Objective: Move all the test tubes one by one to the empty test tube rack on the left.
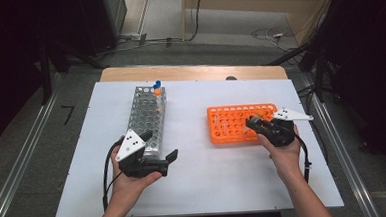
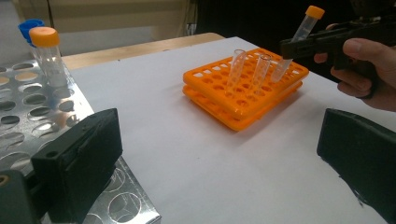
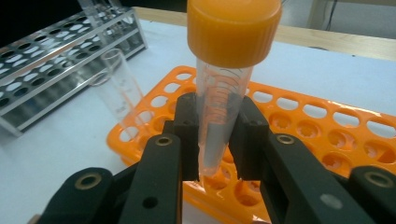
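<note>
Gripping the capped tube (image 3: 224, 93) upright, your right gripper (image 3: 215, 135) sits over the orange rack (image 3: 327, 126); left gripper (image 1: 156, 163) is released.

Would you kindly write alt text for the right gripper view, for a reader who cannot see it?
The right tongs are shut on a clear tube with an orange cap, held above an orange rack. An uncapped clear tube stands in the rack's left end, and a metal rack sits behind on the white table.

High overhead view plus two close tool-mounted views, all sharing the orange rack (image 1: 242, 123).
</note>
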Demonstrator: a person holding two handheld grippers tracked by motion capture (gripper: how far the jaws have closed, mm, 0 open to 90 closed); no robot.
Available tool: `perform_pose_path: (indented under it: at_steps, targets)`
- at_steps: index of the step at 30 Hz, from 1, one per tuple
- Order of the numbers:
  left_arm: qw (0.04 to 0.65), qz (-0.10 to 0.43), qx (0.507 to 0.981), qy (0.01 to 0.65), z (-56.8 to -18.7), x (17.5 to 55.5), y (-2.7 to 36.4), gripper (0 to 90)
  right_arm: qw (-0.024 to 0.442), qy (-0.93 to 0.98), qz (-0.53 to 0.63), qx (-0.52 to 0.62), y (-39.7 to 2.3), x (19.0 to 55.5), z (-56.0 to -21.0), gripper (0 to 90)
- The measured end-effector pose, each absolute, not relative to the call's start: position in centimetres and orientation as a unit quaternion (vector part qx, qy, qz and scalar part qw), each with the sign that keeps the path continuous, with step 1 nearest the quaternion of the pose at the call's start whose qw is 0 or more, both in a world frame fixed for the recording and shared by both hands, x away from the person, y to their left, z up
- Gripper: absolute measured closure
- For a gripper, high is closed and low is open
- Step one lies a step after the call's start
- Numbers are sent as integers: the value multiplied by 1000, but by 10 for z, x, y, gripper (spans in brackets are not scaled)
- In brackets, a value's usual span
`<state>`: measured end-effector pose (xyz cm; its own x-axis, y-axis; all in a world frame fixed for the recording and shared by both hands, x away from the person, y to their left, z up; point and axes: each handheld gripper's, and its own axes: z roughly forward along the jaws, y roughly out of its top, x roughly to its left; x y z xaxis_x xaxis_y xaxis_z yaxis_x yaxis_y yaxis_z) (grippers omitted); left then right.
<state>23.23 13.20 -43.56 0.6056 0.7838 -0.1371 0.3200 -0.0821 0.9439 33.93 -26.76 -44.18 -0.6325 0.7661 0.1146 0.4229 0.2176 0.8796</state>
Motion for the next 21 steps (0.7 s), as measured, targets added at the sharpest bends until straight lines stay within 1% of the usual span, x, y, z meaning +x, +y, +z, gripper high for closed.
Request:
perform_pose_path:
  at_steps: [10, 14, 21]
  targets:
    - [556, 205, 707, 387, -434, 231, 128, 0, 160, 774, 490, 367, -264, 317, -433, 725]
    - [555, 205, 708, 386, -433, 231, 128, 0, 157, 783, 486, 355, -259, 308, -432, 725]
    - [557, 201, 709, 383, -432, 230, 126, 1, 137, 797, 486, 333, -244, 292, -433, 725]
